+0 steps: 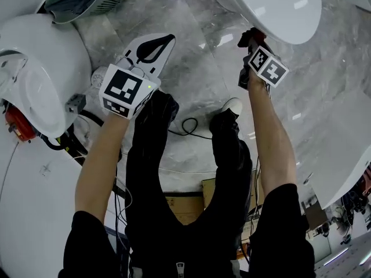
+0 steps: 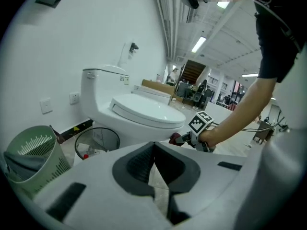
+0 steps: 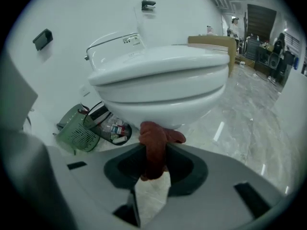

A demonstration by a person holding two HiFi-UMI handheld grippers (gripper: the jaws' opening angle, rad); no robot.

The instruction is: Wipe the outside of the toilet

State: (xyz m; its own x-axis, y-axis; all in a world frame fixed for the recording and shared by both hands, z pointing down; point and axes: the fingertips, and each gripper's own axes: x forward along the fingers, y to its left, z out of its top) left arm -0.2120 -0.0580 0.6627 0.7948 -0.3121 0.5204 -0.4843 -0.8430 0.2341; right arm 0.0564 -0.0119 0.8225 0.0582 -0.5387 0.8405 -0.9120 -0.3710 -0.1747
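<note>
the right claw (image 3: 154,163) is clamped on a dark red cloth (image 3: 156,140), which stands up between its jaws and presses against the underside of the toilet (image 3: 163,75) bowl at its front edge. the toilet's lid is down, and its tank stands against the white wall behind. the left claw (image 2: 154,159) hangs well back from the toilet, over the grey marble floor (image 1: 191,74), its jaws closed tip to tip with nothing between them. to the left of the toilet sit a wire wastebasket (image 2: 98,140) with some litter in it and, nearer, a pale green slatted bin (image 2: 31,159).
</note>
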